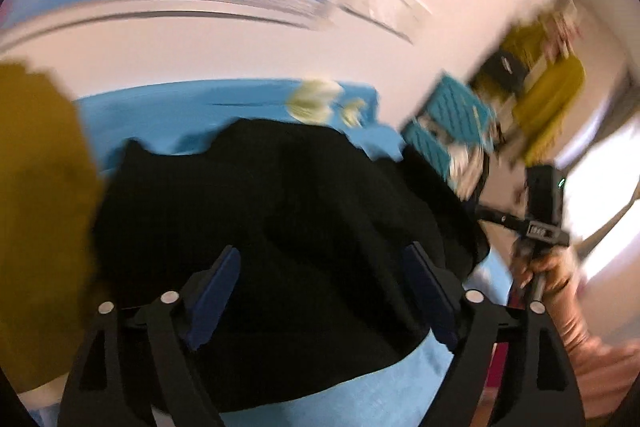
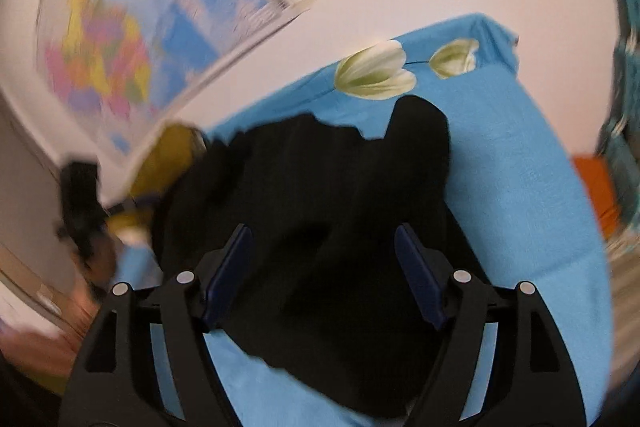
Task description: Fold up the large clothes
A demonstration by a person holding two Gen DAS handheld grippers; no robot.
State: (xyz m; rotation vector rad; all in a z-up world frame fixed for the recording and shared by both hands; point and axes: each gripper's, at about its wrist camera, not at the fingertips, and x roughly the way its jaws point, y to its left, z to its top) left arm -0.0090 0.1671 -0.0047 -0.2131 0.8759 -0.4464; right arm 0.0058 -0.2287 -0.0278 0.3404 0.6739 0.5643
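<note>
Left wrist view. Black garment [image 1: 272,227]: lying in a rumpled heap on the blue bedsheet [image 1: 168,115], creased and uneven, no clean fold line to be seen. Judged state of task: early or between folds; flattening and squaring remain. Mustard-yellow cloth [image 1: 40,207]: beside the garment, at its left edge. Left claw [image 1: 316,291]: jaws spread wide, hanging over the near part of the garment; nothing pinched between the blue pads [image 1: 218,295]; whether the tips brush the cloth cannot be told through the blur. Right claw [image 1: 540,223]: off the garment's right edge, held in a hand [image 1: 556,279]; its jaws not visible here.

Right wrist view. Black garment [image 2: 320,211]: same heap, bunched in ridges, its far end just short of the white tulip print [image 2: 376,71] on the bedsheet [image 2: 520,167]. Right claw [image 2: 324,279]: jaws wide apart, over the garment's near edge, gripping nothing. Wall map [image 2: 120,39]: beyond the garment, blurred.
</note>
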